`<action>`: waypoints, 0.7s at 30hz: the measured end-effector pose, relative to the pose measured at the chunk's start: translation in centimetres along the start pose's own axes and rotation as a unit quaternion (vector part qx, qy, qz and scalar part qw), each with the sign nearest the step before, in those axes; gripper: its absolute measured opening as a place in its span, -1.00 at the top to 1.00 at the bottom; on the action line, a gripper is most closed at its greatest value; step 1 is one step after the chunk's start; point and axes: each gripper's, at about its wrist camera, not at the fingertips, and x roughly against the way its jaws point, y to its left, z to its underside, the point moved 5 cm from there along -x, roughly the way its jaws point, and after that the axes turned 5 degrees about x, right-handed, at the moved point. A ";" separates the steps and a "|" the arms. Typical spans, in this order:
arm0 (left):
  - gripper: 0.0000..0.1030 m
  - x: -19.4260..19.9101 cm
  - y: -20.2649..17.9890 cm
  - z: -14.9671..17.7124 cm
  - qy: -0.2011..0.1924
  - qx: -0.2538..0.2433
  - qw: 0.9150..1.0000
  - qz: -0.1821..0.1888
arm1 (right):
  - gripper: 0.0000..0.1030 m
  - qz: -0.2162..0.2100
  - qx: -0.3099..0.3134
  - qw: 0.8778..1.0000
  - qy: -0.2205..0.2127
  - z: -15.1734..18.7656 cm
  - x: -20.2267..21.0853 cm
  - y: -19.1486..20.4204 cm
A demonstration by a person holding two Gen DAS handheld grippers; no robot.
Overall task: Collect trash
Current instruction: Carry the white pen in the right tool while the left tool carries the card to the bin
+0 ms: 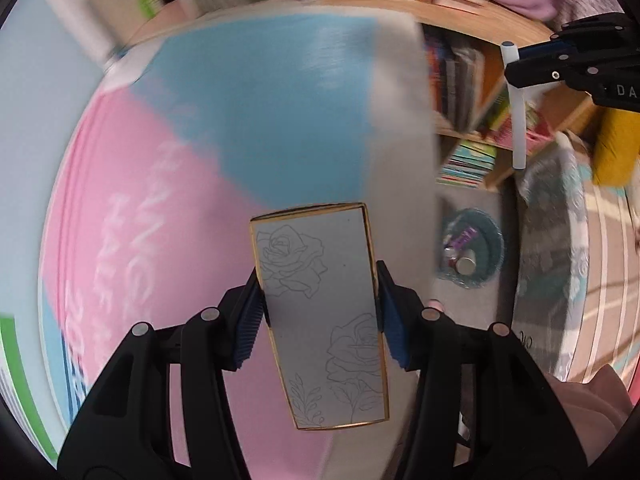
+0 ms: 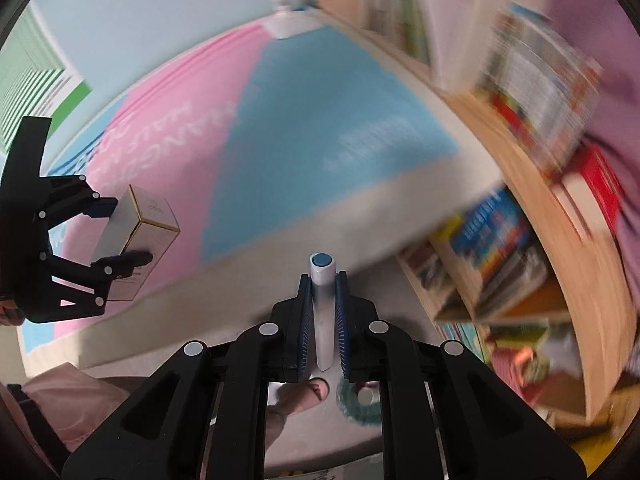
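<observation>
Both pickups look done: the left gripper (image 1: 320, 312) clamps a rose-printed box (image 1: 320, 316), the right gripper (image 2: 323, 320) pinches a white pen (image 2: 322, 312), and only binning them seemingly remains.

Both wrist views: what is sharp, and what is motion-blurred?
Left wrist view: the rose-printed box in the jaws is sharp; the pink-and-blue sheet and bookshelf smear. Right wrist view: the white pen is sharp; the shelves streak.

ahead: pink-blue board (image 1: 224, 128) blocks | right: bookshelf (image 2: 532, 216) close
</observation>
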 end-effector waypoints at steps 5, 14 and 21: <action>0.04 -0.6 -6.3 -1.9 0.001 -0.055 0.998 0.022 | 0.75 0.013 -0.053 0.999 -0.001 5.2 1.7 -3.7; 0.04 -1.5 -17.9 -4.1 0.008 -0.151 0.987 0.055 | 0.75 0.027 -0.144 0.989 0.001 15.6 4.3 -8.8; 0.04 -2.7 -25.8 -4.3 0.024 -0.207 0.975 0.077 | 0.75 0.032 -0.205 0.978 0.000 22.3 5.3 -11.6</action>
